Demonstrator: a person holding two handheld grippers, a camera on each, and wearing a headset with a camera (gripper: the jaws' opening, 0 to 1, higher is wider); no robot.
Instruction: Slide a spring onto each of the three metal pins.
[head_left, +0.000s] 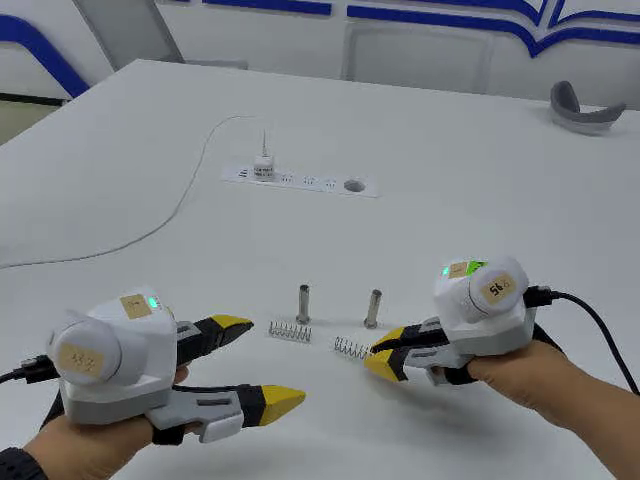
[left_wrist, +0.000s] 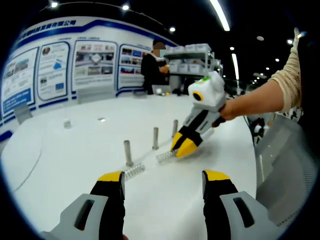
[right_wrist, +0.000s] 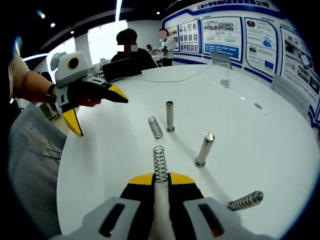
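**One spring pinched, one lying loose**

Closest to the near edge of the surface (head_left: 450, 200), the left tongs (head_left: 258, 362) hang wide open with nothing between them. Just past them, toward the right edge, the right tongs (head_left: 382, 358) are clamped on one end of a spring (head_left: 352, 347); it lies low over the surface with its free end pointing toward the left edge; in the right gripper view it sticks straight out from between the yellow tips. A loose spring (head_left: 290, 330) lies flat a little apart from the held one, neither tongs touching it, right at the foot of the first pin (head_left: 303, 303); the second pin (head_left: 373, 308) stands upright just beyond the held spring; both pins look bare. The right gripper view also catches a third pin (right_wrist: 245, 201) off to the side with coils round it, so that one seems to have its spring on. Further back, mid-surface, there's a white socket strip (head_left: 300, 181) with a plug (head_left: 263, 163) in it; a thin cable (head_left: 186, 200) runs off toward the left edge; a grey curved thing (head_left: 585, 108) sits by the far right corner.
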